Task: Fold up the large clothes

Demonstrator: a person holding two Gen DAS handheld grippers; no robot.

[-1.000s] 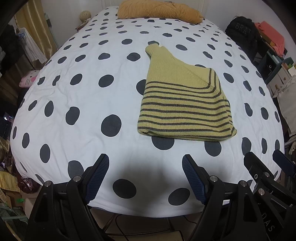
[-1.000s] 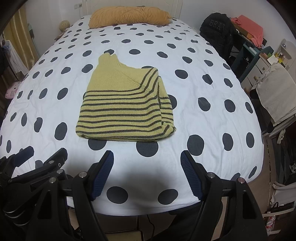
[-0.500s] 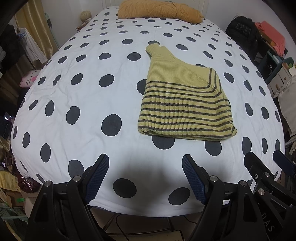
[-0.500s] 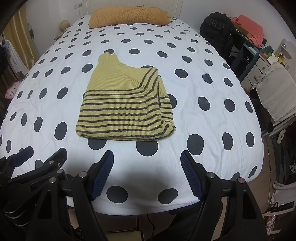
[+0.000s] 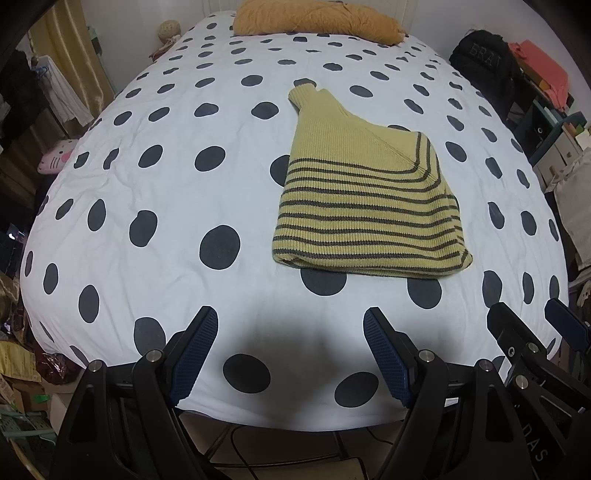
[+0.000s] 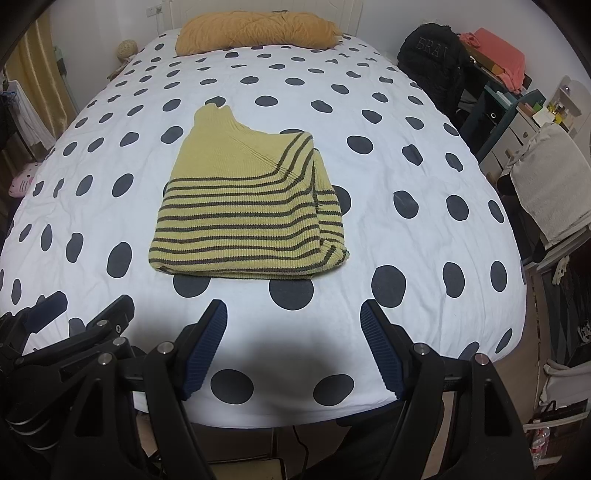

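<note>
The left gripper [image 5: 290, 325], black with dark blue ribbed pads, hangs over the near edge of the bed with its fingers [image 5: 195, 345] wide apart and nothing between them. The right gripper [image 6: 293, 317], built the same way, is held just beside it, its fingers [image 6: 207, 334] also wide apart and empty. Each gripper shows at the edge of the other's view.

Under both lies a white bed cover with large dark grey polka dots [image 5: 147, 177], spread smooth across the whole bed. A folded yellow knitted sweater with thin dark stripes [image 6: 243, 210] rests flat on the cover, beyond the grippers and apart from them. It sits roughly mid-bed, its narrow collar end pointing towards the head of the bed and its wide striped edge nearest the grippers.

At the head of the bed lies a mustard-orange pillow [image 6: 255, 31]. To the right of the bed stand a black backpack [image 6: 432, 55] and cluttered shelves topped with coral-pink fabric [image 6: 502, 55]. On the left, a pink and white cat-face plush [image 5: 55, 158] sits beside the bed.
</note>
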